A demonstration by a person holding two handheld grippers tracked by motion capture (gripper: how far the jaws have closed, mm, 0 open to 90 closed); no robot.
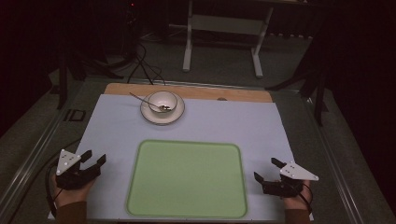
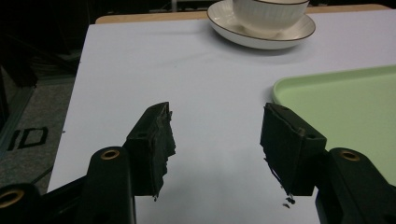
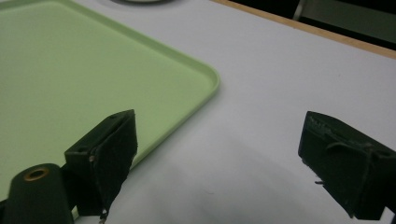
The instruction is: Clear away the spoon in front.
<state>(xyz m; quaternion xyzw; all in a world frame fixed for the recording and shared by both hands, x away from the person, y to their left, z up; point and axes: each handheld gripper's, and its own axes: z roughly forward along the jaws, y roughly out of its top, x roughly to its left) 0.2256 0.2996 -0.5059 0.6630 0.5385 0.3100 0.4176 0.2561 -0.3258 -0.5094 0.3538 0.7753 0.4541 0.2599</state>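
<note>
The green tray (image 1: 187, 179) lies flat on my side of the white table cover (image 1: 112, 121), between my two grippers and touched by neither. My left gripper (image 1: 93, 158) rests just off the tray's left edge, jaws spread wide with nothing between them; in the left gripper view I see bare cover between the pads and the tray's near corner (image 2: 336, 102) beyond my right-hand jaw. My right gripper (image 1: 266, 170) sits just off the tray's right edge, also released and empty; in the right gripper view the tray's rounded corner (image 3: 140, 79) lies ahead of one jaw, which overlaps its rim in the picture. Farther out, at the far side of the cover, a white bowl (image 1: 163, 100) stands on a saucer (image 1: 175, 115) with a spoon (image 1: 144, 101) leaning in it, well apart from both grippers.
</note>
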